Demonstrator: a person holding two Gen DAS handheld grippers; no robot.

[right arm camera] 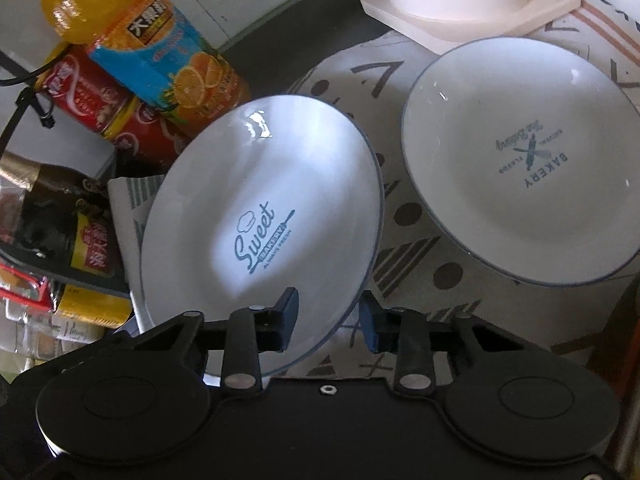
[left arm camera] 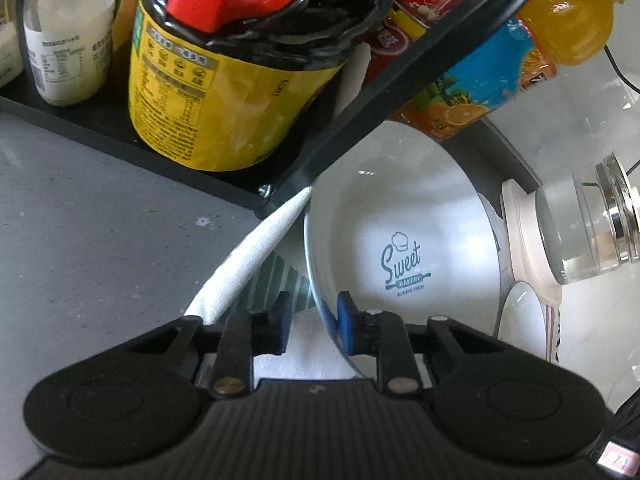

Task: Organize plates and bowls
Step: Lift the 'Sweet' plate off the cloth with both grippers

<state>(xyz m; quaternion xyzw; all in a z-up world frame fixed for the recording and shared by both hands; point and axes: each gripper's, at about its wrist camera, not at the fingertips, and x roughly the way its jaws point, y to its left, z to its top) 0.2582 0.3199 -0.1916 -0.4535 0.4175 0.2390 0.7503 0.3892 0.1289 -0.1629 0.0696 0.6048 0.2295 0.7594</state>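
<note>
A white plate printed "Sweet Bakery" (right arm camera: 260, 216) is tilted up off the patterned cloth (right arm camera: 420, 240); it also shows in the left wrist view (left arm camera: 400, 240). My left gripper (left arm camera: 312, 320) straddles its rim, jaws partly apart, one blue pad (left arm camera: 345, 320) against the rim. My right gripper (right arm camera: 330, 320) also straddles the plate's near rim with a gap on the right side. A second white plate printed "Bakery" (right arm camera: 520, 160) lies on the cloth to the right.
A black rack (left arm camera: 120, 128) holds a yellow-labelled jar (left arm camera: 224, 92) and a milk bottle (left arm camera: 68, 32). An orange juice bottle (right arm camera: 160, 48) and red cans (right arm camera: 92, 92) stand behind the plate. A kettle on a beige base (right arm camera: 460, 4) sits at the back. A folded towel (left arm camera: 248, 256) lies left.
</note>
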